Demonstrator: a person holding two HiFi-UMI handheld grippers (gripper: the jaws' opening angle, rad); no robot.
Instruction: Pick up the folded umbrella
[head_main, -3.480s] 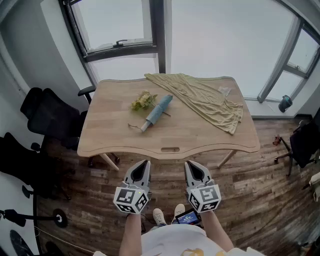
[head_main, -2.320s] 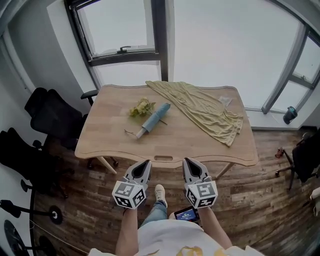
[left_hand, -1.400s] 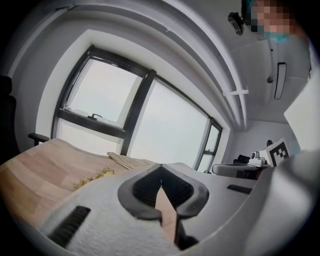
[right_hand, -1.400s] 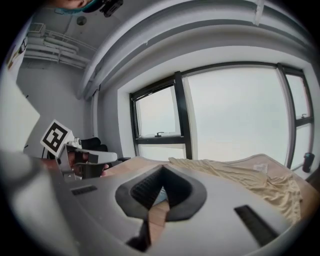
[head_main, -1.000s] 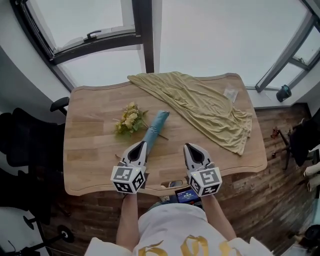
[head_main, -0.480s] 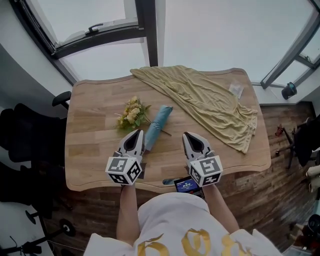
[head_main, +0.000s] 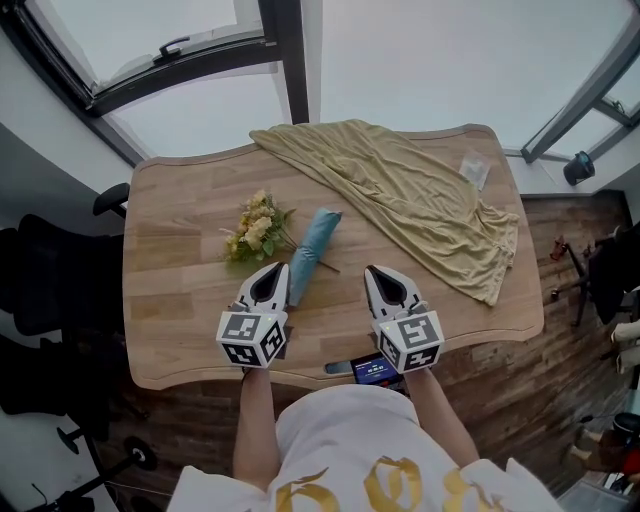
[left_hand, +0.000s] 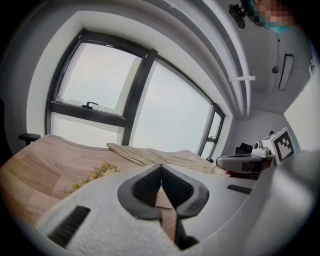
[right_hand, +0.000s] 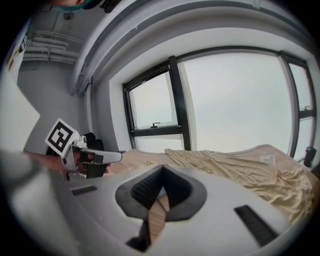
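Over the near half of the table (head_main: 170, 330), both grippers are hovering now. A few seconds back they were hanging above the floor, so the walk-up is basically done. The left gripper (head_main: 271, 275) and right gripper (head_main: 378, 277) are both keeping their fingers clenched on nothing. The folded umbrella (head_main: 314, 248) is lying untouched mid-table beside the bunch of yellow flowers (head_main: 254, 224), with its near end just beside the left gripper's tip. I'm guessing the fingers are needing to spread before any grab.
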